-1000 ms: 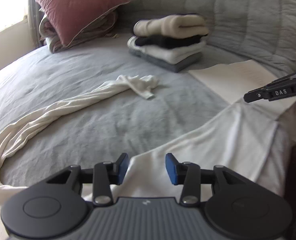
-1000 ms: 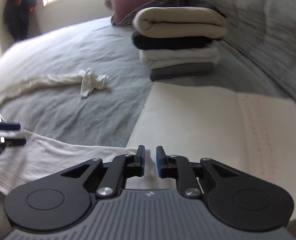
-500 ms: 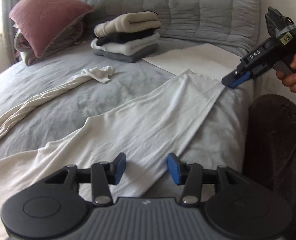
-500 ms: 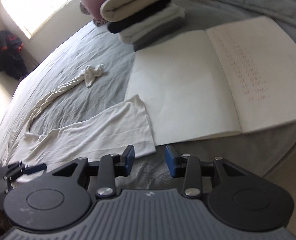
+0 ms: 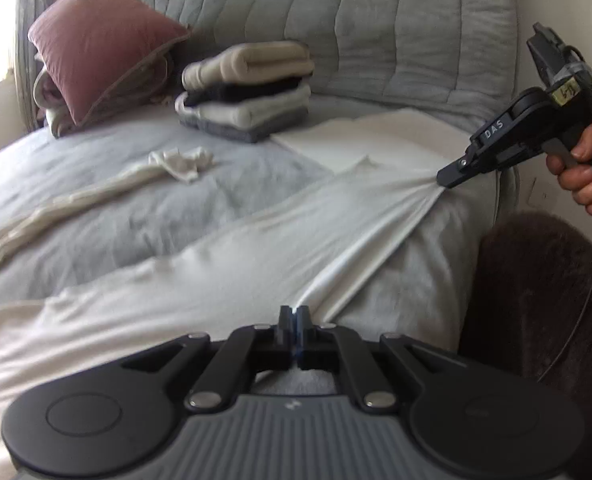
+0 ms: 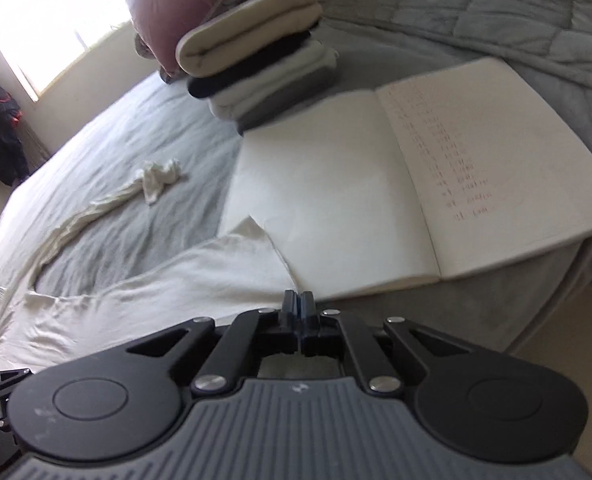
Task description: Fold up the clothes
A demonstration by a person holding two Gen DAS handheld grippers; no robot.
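Across my grey bed (image 5: 144, 216), the mauve pillow (image 5: 104, 44) leans at the headboard (image 5: 395, 28); my open notebook (image 6: 395, 184) lies near the bed's edge.

left gripper (image 5: 294, 314): clamped on white garment (image 5: 256, 252) | right gripper (image 5: 447, 178): pinching its corner

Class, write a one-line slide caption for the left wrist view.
Both claws, left and right, pinch the white garment taut across the grey bed.

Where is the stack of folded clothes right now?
The stack of folded clothes sits on the bed near the headboard, just right of the pink pillow and behind the open notebook.
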